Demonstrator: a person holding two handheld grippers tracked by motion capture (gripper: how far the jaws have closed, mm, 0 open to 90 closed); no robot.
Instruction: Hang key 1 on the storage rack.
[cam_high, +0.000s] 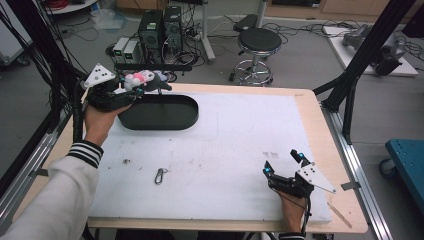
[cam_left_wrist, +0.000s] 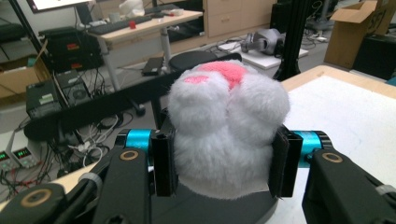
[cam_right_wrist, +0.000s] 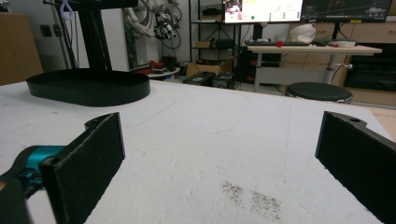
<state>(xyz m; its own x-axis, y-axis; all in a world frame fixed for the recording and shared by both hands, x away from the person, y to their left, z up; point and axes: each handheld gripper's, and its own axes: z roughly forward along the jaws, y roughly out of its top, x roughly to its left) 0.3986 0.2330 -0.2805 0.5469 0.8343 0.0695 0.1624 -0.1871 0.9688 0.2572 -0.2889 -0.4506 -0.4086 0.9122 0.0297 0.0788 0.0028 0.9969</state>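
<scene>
My left gripper (cam_high: 141, 84) is shut on a white plush toy (cam_high: 138, 78) with pink patches, holding it above the far left end of the black oval tray (cam_high: 185, 120). In the left gripper view the plush toy (cam_left_wrist: 229, 135) bulges between both black pads (cam_left_wrist: 164, 163), with the tray's dark rim just beneath. My right gripper (cam_high: 283, 163) rests low over the white mat (cam_high: 230, 145) near the front right, jaws wide apart with nothing between them; its own view shows the same gap (cam_right_wrist: 219, 158) over bare mat and the tray (cam_right_wrist: 88, 86) far off to the left.
A small metal carabiner (cam_high: 160, 175) lies on the mat front of centre. A wooden stick (cam_high: 340, 214) lies at the table's front right corner. A stool (cam_high: 257, 42) and computer boxes (cam_high: 160, 27) stand on the floor beyond the table. Black frame posts (cam_high: 365, 55) flank both sides.
</scene>
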